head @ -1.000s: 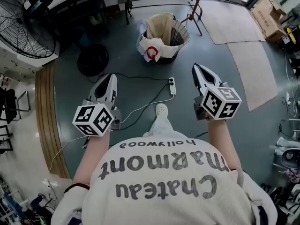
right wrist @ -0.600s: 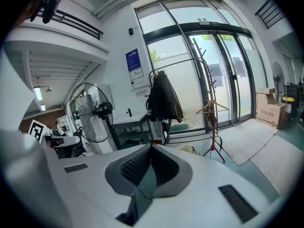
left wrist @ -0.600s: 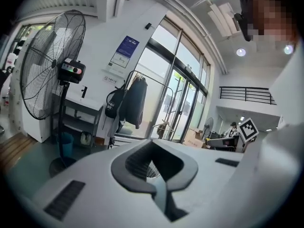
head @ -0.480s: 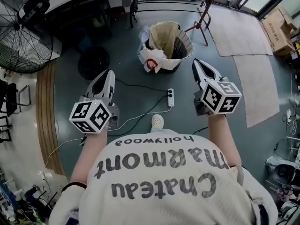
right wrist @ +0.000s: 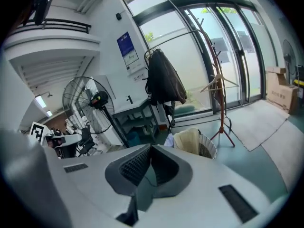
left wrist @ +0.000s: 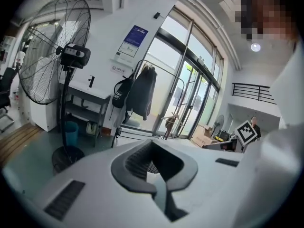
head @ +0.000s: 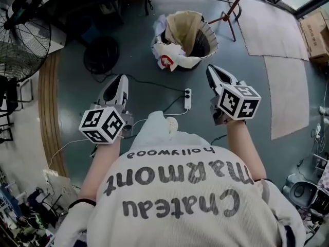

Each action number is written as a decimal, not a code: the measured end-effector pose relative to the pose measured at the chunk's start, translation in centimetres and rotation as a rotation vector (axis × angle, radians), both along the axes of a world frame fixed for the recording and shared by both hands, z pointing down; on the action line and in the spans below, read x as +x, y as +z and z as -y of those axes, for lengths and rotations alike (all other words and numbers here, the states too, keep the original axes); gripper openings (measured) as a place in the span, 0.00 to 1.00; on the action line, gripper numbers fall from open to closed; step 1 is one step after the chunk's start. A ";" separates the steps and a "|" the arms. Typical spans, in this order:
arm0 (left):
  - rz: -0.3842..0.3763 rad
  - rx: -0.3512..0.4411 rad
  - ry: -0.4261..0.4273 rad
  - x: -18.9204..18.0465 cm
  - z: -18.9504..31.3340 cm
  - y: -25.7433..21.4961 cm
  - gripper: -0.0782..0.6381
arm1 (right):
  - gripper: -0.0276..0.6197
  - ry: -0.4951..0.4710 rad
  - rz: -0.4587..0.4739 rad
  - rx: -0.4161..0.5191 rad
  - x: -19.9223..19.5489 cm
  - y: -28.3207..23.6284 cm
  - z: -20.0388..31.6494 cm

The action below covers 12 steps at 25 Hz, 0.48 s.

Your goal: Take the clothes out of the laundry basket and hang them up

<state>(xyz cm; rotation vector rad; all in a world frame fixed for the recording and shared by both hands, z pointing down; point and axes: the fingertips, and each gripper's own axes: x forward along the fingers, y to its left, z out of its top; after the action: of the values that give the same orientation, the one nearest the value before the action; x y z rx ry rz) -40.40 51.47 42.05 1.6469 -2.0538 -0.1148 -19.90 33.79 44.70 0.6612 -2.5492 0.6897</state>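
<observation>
The left gripper (head: 122, 78) and right gripper (head: 210, 69) are now closer to the laundry basket (head: 211, 41), the right one's tip just below its rim. The person's leg (head: 152, 130) comes forward between them, and the fan (head: 20, 41) slides toward the left edge.

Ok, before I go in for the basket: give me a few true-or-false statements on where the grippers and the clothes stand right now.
1. The left gripper and the right gripper are both shut and empty. True.
2. The laundry basket is empty. False: it holds a beige garment and a white garment with red print, the white one draped over the rim.
3. The right gripper is touching the basket. False: the basket stands beyond its shut jaws, apart from them.
4. A power strip lies on the floor between the two grippers. True.
</observation>
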 end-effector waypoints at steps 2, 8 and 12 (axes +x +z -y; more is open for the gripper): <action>-0.005 -0.017 0.012 0.2 0.5 1.1 0.12 | 0.09 0.002 -0.017 -0.047 -0.1 2.1 0.1; -0.012 -0.091 0.018 -1.1 1.5 5.2 0.12 | 0.09 0.001 -0.064 -0.164 -1.6 7.8 0.3; -0.035 -0.130 0.022 -3.1 2.6 7.5 0.12 | 0.09 -0.006 -0.115 -0.202 -3.2 10.7 0.8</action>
<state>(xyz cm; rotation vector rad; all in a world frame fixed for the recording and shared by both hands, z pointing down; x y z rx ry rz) -43.45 48.90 49.59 1.5769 -1.9738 -0.0028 -23.07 33.02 55.38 0.6064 -2.3375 0.8684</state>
